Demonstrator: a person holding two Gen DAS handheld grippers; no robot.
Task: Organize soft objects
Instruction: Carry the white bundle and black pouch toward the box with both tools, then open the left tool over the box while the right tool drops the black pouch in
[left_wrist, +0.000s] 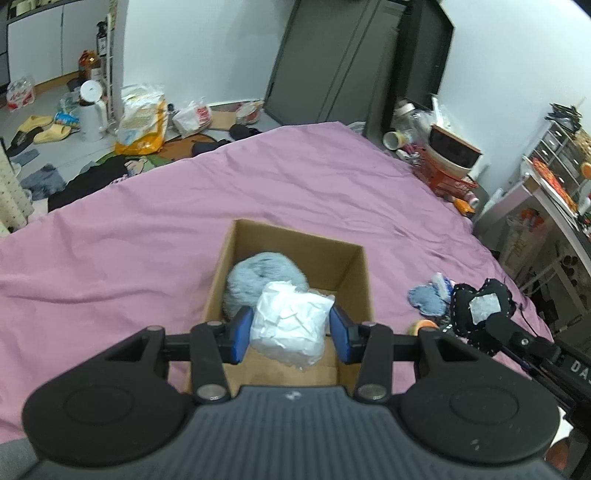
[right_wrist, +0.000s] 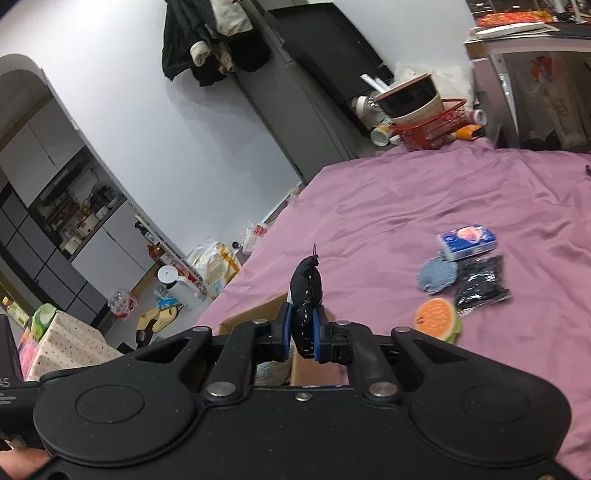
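An open cardboard box (left_wrist: 354, 273) sits on the pink bed sheet (left_wrist: 147, 229), with a fluffy blue-grey ball (left_wrist: 258, 277) inside. My left gripper (left_wrist: 290, 332) is shut on a white crumpled soft bundle (left_wrist: 290, 321), held over the box opening. My right gripper (right_wrist: 302, 332) is shut on a black heart-shaped cushion (right_wrist: 306, 284), held above the box's edge (right_wrist: 255, 314); the cushion also shows in the left wrist view (left_wrist: 480, 306). A blue knitted piece (right_wrist: 436, 275), a tissue pack (right_wrist: 467, 240), a black packet (right_wrist: 482, 280) and an orange round toy (right_wrist: 437, 319) lie on the sheet to the right.
A red wire basket with bowls (right_wrist: 428, 118) stands at the bed's far corner. The floor beyond the bed holds bags (left_wrist: 142, 118), slippers (left_wrist: 44, 129) and clothes. Shelving (left_wrist: 554, 177) stands on the right. A dark wardrobe (left_wrist: 332, 62) is behind.
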